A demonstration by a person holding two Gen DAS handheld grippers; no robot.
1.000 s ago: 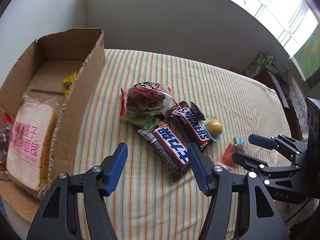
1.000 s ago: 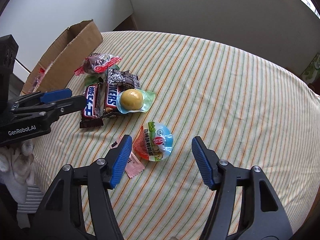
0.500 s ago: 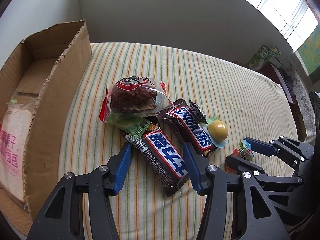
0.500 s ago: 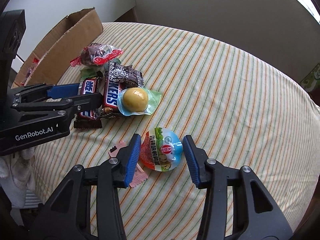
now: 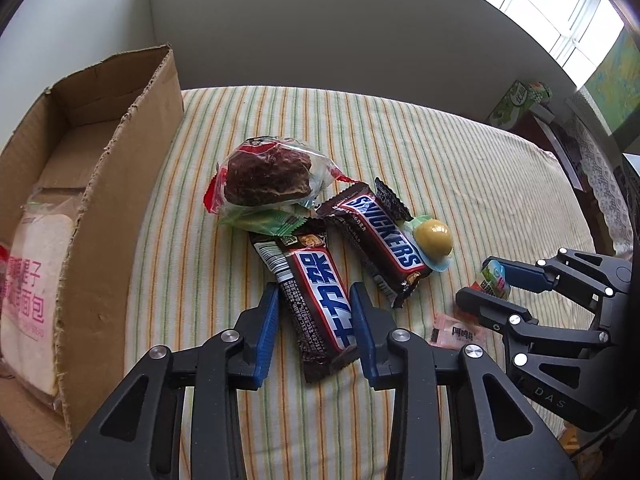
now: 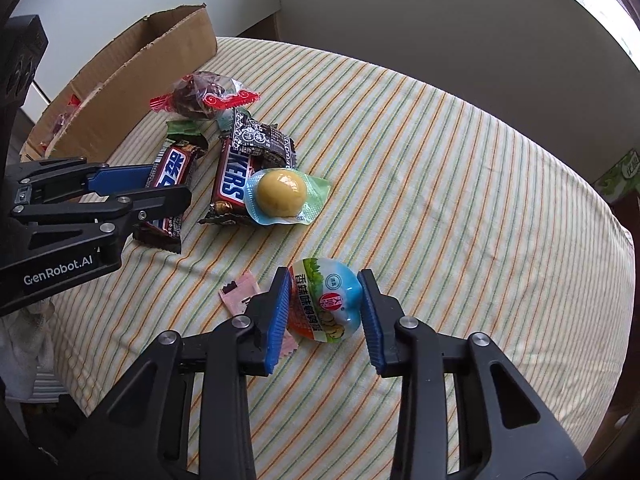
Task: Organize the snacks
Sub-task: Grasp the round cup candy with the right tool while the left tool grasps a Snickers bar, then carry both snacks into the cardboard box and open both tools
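A Snickers bar with Chinese lettering [image 5: 320, 292] lies between the blue pads of my left gripper [image 5: 314, 316], whose jaws have closed onto its sides. My right gripper [image 6: 324, 304] is shut on a round blue, green and orange egg snack pack [image 6: 326, 304], also seen in the left wrist view [image 5: 496, 280]. A second Snickers bar [image 5: 380, 236], a yellow egg pack [image 5: 432, 236], a wrapped brown cake [image 5: 264, 180] and a green sachet [image 5: 264, 222] lie in a heap on the striped cloth. A cardboard box [image 5: 108, 208] at left holds bagged bread [image 5: 32, 292].
A small pink sachet [image 6: 244, 296] lies by the right gripper's left finger. A black patterned packet [image 6: 260, 138] sits behind the Snickers. A green carton [image 5: 520, 100] stands off the table's far right. The striped table [image 6: 460, 168] stretches to the right.
Both grippers moved forward and narrowed: the left closed around the Chinese-lettered Snickers bar, the right closed onto the round egg snack pack.
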